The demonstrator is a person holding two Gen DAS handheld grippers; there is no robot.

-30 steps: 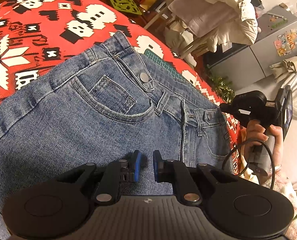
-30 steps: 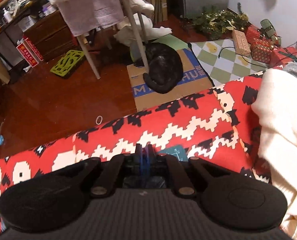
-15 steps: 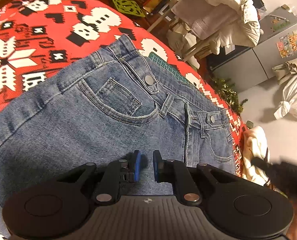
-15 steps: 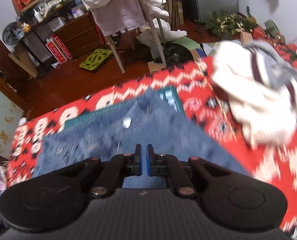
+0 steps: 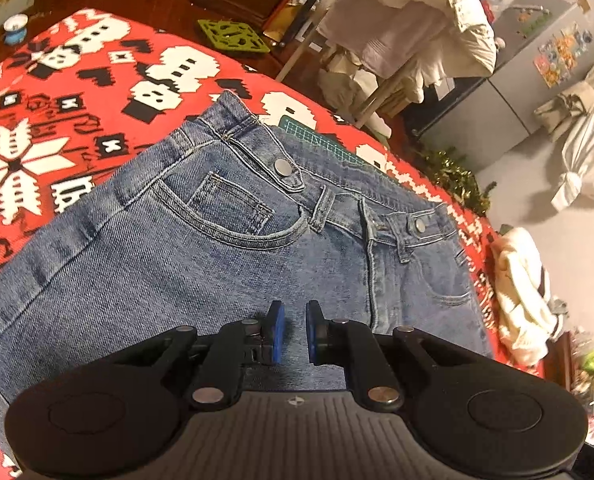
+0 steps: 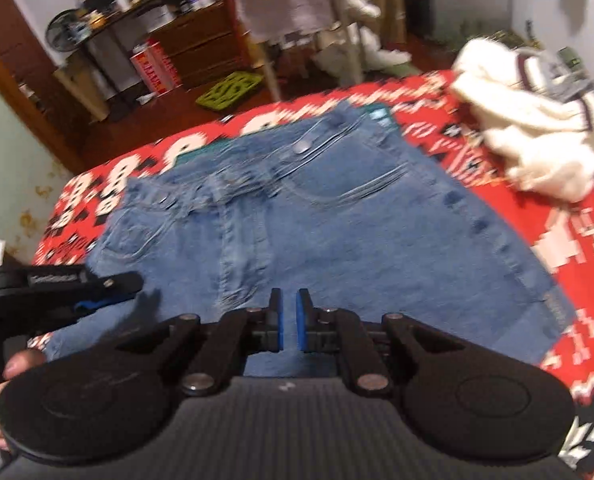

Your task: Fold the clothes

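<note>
Jeans (image 6: 337,232) blurred, legs cut off

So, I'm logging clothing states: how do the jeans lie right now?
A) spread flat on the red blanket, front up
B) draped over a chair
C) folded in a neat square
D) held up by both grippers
A: the jeans lie spread on the red blanket, waistband button and front pockets showing.
</note>
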